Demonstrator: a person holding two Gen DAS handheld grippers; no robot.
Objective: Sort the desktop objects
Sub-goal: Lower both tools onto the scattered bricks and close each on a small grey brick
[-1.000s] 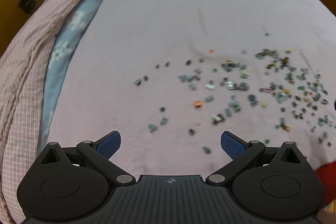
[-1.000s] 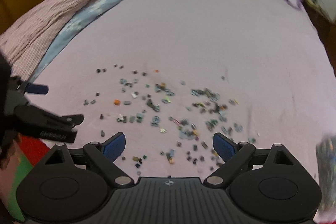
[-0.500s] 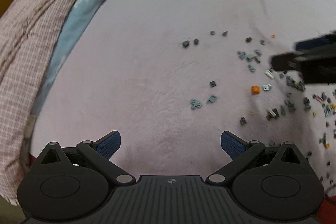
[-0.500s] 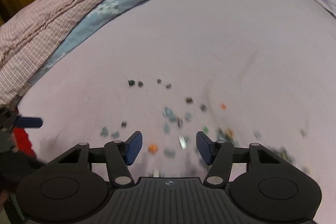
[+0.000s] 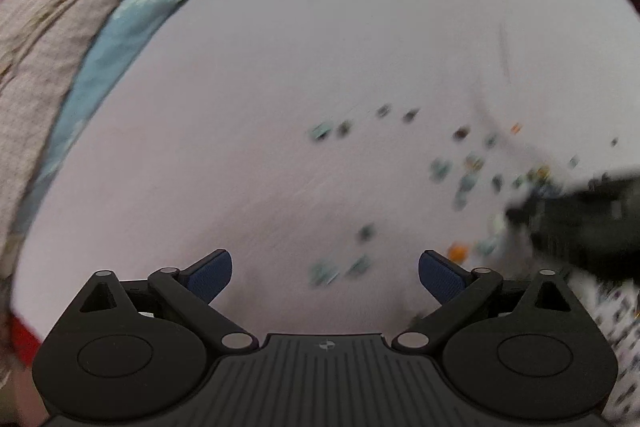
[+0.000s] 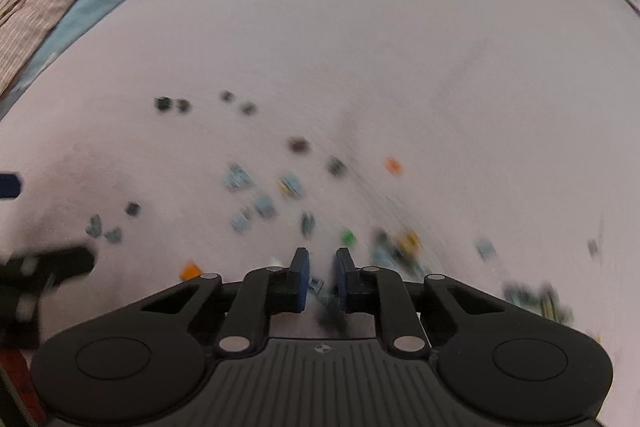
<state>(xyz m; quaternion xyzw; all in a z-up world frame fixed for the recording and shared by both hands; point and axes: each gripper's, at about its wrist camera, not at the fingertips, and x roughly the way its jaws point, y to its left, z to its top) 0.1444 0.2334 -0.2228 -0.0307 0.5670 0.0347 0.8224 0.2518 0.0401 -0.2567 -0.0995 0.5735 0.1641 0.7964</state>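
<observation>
Small toy-brick pieces (image 6: 264, 205) lie scattered over the pale pink bedsheet (image 6: 360, 47), thin toward the far side and thicker near the right gripper (image 6: 321, 269), with an orange piece (image 6: 393, 165) off on its own and another orange piece (image 5: 458, 251) just beside the left gripper's right pad. Both views are smeared, so single pieces are hard to read. The right gripper's jaws have just been closing and now stand narrow, with only a slim gap; a small grey piece (image 6: 315, 283) shows in that gap, but whether the pads press on it I cannot tell. The left gripper (image 5: 325, 271) is wide open and empty above a few greyish pieces (image 5: 323, 271), near the edge of the scatter. The likeliest failure, in my judgement, is a miss: a piece this small on soft cloth can sink into the sheet or tip flat as the pads meet, so the jaws close on fabric or on nothing. A neighbour could also be pinched along with it where pieces crowd together, spoiling the sort. The two grippers work close together, so a bump is possible.
</observation>
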